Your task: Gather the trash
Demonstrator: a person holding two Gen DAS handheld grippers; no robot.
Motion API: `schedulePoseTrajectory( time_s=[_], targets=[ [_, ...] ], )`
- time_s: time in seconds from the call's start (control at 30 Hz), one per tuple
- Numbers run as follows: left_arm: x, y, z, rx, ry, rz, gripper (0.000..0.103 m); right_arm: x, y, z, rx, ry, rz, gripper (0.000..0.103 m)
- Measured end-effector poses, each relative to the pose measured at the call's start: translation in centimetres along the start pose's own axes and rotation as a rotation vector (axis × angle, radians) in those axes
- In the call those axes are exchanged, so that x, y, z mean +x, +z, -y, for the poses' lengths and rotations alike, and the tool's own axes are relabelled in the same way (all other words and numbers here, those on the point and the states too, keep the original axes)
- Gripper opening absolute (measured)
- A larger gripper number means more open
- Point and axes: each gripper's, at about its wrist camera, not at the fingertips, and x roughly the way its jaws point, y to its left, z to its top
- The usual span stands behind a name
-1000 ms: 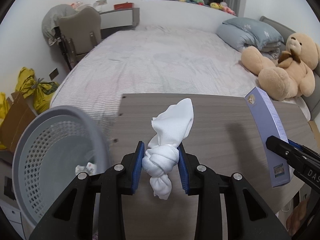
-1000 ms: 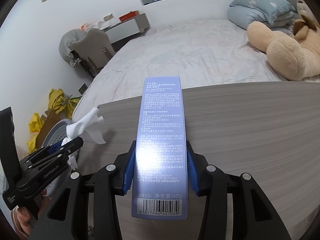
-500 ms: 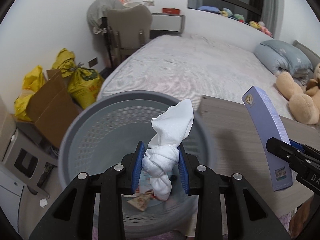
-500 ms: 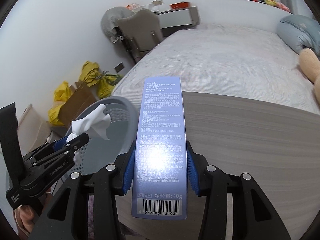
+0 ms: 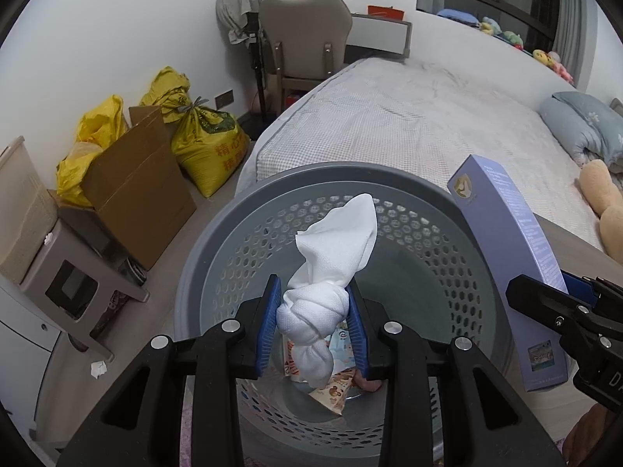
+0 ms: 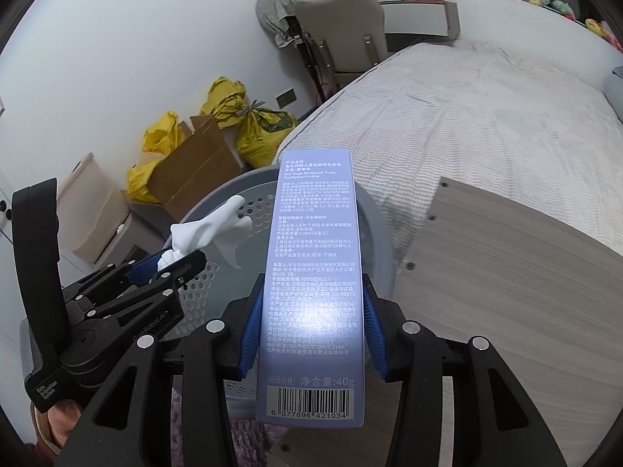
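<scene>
Both hand-held grippers loaded over the bin

Left hand-held gripper [image 5: 314,317] clamps a knotted white cloth [image 5: 325,292] inside the grey basket's rim [image 5: 218,225]; right hand-held gripper [image 6: 311,330] pinches a purple toothpaste box [image 6: 313,272] near the bench edge [image 6: 422,241].

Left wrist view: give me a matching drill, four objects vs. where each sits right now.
Things:
1. white knotted cloth
2. purple toothpaste box
3. grey basket
4. yellow sacks

Places:
A. by the wall, beside the cardboard box
B. in the right gripper
C. below both grippers
D. in the left gripper

Pairs: 1-D, 2-B, 3-C, 4-A
</scene>
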Motion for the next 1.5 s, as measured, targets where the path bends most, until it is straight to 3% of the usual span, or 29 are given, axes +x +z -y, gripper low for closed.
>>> schedulePoseTrajectory(
  time_s=[0.23, 0.3, 0.33, 0.37, 0.73, 1.13, 1.5],
  targets=[
    [0.0, 0.0, -1.1, -0.019, 0.022, -0.001, 0.038, 1.3, 0.2, -0.8, -0.026, 0.021, -0.017, 0.044],
    [0.0, 0.1, -1.3, -0.025, 0.026, 0.002, 0.051, 1.4, 0.3, -0.9, -0.030, 0.023, -0.019, 0.047],
    [-0.1, 0.2, -1.4, -0.028, 0.030, 0.007, 0.063, 1.4, 0.3, -1.0, -0.031, 0.022, -0.015, 0.051],
    [-0.3, 0.2, -1.5, -0.032, 0.035, 0.017, 0.069, 1.2, 0.2, -1.0, -0.031, 0.019, -0.008, 0.059],
    [-0.6, 0.3, -1.9, -0.033, 0.056, 0.016, 0.073, 0.7, 0.1, -1.1, -0.032, -0.013, 0.014, 0.062],
    [-1.8, -0.1, -2.7, -0.043, 0.076, 0.036, 0.090, 0.0, -0.3, -1.6, -0.048, -0.033, 0.028, 0.062],
    [-2.9, -0.6, -3.0, -0.057, 0.084, 0.042, 0.095, -0.8, -0.8, -1.7, -0.045, -0.039, 0.041, 0.062]
  ],
)
